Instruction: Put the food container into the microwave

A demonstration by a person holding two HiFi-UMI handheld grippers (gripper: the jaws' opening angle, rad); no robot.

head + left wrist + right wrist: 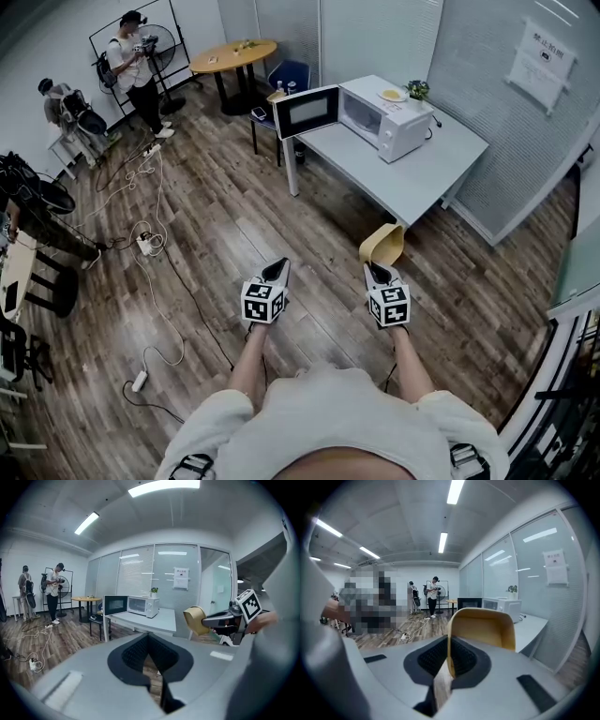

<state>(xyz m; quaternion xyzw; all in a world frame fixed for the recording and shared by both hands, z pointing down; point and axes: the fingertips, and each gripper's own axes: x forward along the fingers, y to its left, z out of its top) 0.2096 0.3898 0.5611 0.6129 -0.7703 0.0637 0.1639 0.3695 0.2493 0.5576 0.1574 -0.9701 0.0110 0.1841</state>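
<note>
Head view: the right gripper (380, 273) carries the food container (382, 244). The open microwave (386, 120) stands on the worktop (427, 178), well apart at 12 o'clock. Left gripper view: the left gripper (149, 638) has its jaws together and empty. Right gripper view: the jaws pinch the container's thin wall.

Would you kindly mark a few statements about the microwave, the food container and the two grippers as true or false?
1. The white microwave has its door open. True.
2. The right gripper is empty. False: it is shut on the wall of the tan plastic food container.
3. The container is inside the microwave. False: it hangs in the air short of the grey table.
4. A small potted plant stands on the microwave. True.
5. The left gripper holds nothing. True.
</note>
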